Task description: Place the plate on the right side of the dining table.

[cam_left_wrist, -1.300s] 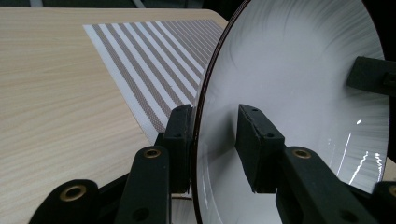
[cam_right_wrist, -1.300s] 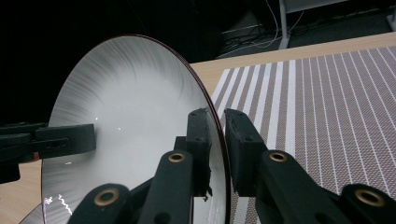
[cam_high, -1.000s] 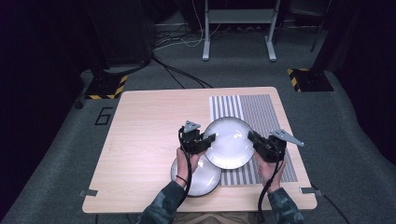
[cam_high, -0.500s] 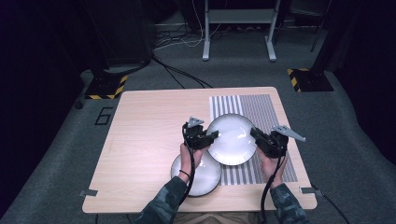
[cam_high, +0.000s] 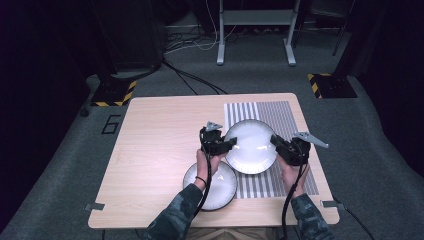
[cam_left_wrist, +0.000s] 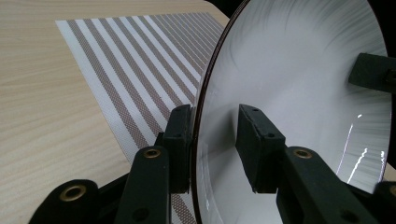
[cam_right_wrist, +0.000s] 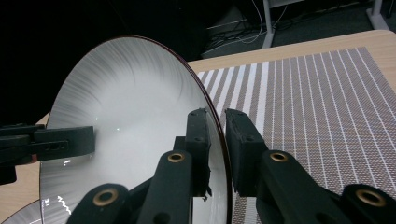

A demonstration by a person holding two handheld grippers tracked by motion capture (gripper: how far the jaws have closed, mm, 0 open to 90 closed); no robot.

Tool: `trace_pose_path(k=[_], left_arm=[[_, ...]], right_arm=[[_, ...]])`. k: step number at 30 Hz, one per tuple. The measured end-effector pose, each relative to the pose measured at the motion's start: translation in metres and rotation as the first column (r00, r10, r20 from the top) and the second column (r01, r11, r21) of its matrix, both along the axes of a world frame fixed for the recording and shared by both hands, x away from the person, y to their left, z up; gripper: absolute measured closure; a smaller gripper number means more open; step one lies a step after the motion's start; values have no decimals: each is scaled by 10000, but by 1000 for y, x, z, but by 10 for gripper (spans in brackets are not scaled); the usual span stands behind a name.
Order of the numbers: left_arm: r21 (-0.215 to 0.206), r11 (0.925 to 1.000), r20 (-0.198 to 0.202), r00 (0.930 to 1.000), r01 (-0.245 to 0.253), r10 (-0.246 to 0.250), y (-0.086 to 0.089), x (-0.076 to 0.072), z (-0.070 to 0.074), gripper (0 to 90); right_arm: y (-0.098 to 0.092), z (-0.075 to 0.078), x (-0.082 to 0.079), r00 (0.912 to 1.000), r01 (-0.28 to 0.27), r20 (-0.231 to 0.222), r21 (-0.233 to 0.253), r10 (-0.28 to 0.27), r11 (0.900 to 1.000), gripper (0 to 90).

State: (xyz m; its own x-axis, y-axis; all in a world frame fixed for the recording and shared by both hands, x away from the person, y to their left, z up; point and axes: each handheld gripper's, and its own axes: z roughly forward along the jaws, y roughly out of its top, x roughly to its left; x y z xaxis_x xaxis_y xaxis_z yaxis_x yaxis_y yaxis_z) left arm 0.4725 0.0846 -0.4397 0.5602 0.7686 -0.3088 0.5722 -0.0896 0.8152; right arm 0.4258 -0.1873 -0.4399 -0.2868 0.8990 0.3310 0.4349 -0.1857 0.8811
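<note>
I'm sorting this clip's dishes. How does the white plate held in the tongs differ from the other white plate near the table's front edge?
The held white dark-rimmed plate is gripped at opposite rims by the left tongs and right tongs, above the striped placemat; the second white plate lies flat on the wooden table. The held one is fully exposed; the second is partly covered by the left forearm. Both are round, white and glossy.

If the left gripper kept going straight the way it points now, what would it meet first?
Probably the right gripper: the left gripper points across the round white plate whose rim it straddles, and the other clamps the opposite rim.
</note>
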Motion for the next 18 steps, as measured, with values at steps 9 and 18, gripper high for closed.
trace_pose_path(k=[9,18], left_arm=[[202,9998,-136,9999,85,-82,-8,12,-1,655],[283,9995,-550,9984,117,-101,-18,23,-7,652]], right_arm=[[-7,-4,8,9998,152,-159,21,-152,9999,798],[-16,-13,18,9986,311,-421,133,-305,9994,796]])
